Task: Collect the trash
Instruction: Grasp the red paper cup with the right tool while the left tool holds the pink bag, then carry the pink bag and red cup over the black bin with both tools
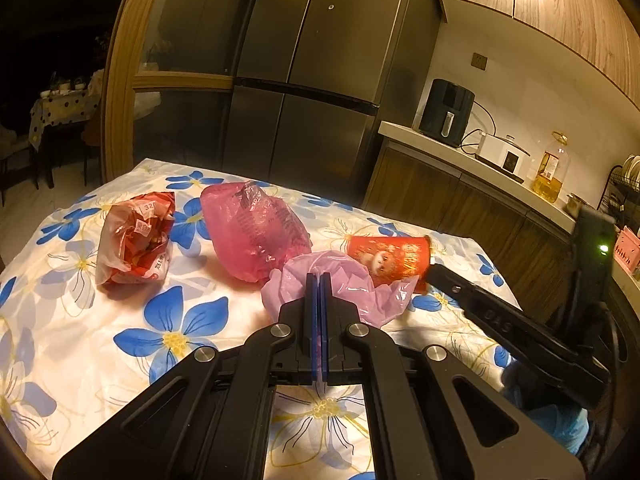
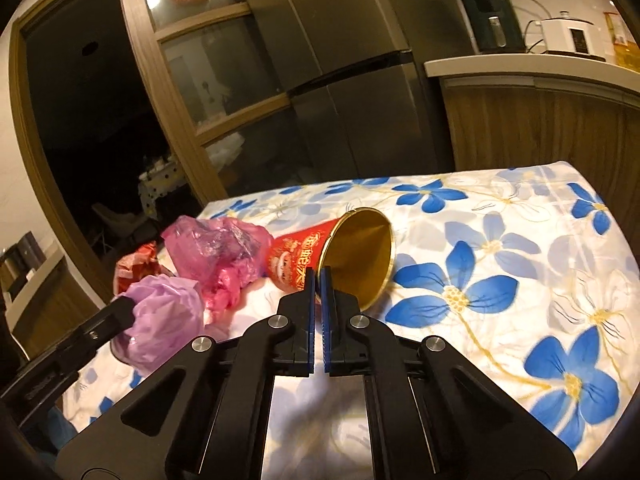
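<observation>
Your left tool [image 1: 319, 280] has its jaws together, clamped on the one lilac plastic bag [image 1: 340, 280], which bunches up around the fingertips. Your right tool [image 2: 319, 276] is clamped on the near rim of the single red paper cup [image 2: 298, 256]; the cup lies on its side with its gold-lined mouth facing you. No earlier view is on hand, so you get only the grip as it stands. Four pieces of trash sit on the bench [image 1: 60, 300], which wears a white cloth printed with blue flowers: the lilac bag, the red cup, one pink plastic bag [image 1: 252, 232] with a wrapper inside, and one clear bag holding red wrappers [image 1: 136, 236] off to the left. The pink bag lies between the clear one and the cup, touching the lilac bag
</observation>
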{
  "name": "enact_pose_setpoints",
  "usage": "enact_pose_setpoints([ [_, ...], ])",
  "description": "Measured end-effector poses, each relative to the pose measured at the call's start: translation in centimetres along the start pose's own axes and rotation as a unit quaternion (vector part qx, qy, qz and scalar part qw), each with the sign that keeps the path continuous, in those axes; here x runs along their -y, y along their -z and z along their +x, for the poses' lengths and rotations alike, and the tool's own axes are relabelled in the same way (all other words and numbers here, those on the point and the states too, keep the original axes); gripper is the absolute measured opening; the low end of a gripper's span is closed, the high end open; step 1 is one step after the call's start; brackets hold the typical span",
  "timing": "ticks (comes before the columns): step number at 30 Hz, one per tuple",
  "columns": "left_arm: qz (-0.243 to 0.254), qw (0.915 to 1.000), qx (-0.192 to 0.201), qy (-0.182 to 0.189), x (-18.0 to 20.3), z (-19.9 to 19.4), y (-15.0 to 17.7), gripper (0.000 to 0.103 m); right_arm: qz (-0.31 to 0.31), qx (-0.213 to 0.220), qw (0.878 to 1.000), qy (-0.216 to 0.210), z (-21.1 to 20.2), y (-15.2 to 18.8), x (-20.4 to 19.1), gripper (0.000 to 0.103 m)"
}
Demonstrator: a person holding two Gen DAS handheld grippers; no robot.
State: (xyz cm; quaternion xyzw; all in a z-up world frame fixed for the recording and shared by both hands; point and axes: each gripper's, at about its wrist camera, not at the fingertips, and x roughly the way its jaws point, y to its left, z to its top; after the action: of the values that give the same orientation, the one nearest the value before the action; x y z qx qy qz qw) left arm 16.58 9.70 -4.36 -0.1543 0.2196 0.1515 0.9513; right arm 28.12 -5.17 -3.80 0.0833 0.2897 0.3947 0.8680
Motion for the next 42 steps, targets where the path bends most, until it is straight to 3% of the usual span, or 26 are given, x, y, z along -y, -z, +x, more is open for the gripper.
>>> enact_pose_setpoints([
  [11, 0.015, 0.9996, 0.009, 0.023, 2.2, -1.8, 0.0, 0.001, 0.013, 0.043, 0.999, 0.029, -6.5, 0.4, 0.8, 0.002],
  [26, 0.065, 0.9933, 0.014, 0.094, 10.8, -3.0, 0.0, 0.001, 0.027, 0.103, 0.991, 0.079, -15.0, 0.6, 4.0, 0.002],
  [36, 0.092, 0.9844, 0.019, 0.149, 17.9, -2.9, -0.5, 0.001, 0.046, 0.149, 0.979, 0.131, -20.5, 0.5, 7.7, 0.002],
  [42, 0.120, 0.9738, 0.031, 0.191, 23.2, -3.2, -0.6, 0.001, 0.063, 0.182, 0.966, 0.174, -24.1, 0.3, 10.4, 0.002],
])
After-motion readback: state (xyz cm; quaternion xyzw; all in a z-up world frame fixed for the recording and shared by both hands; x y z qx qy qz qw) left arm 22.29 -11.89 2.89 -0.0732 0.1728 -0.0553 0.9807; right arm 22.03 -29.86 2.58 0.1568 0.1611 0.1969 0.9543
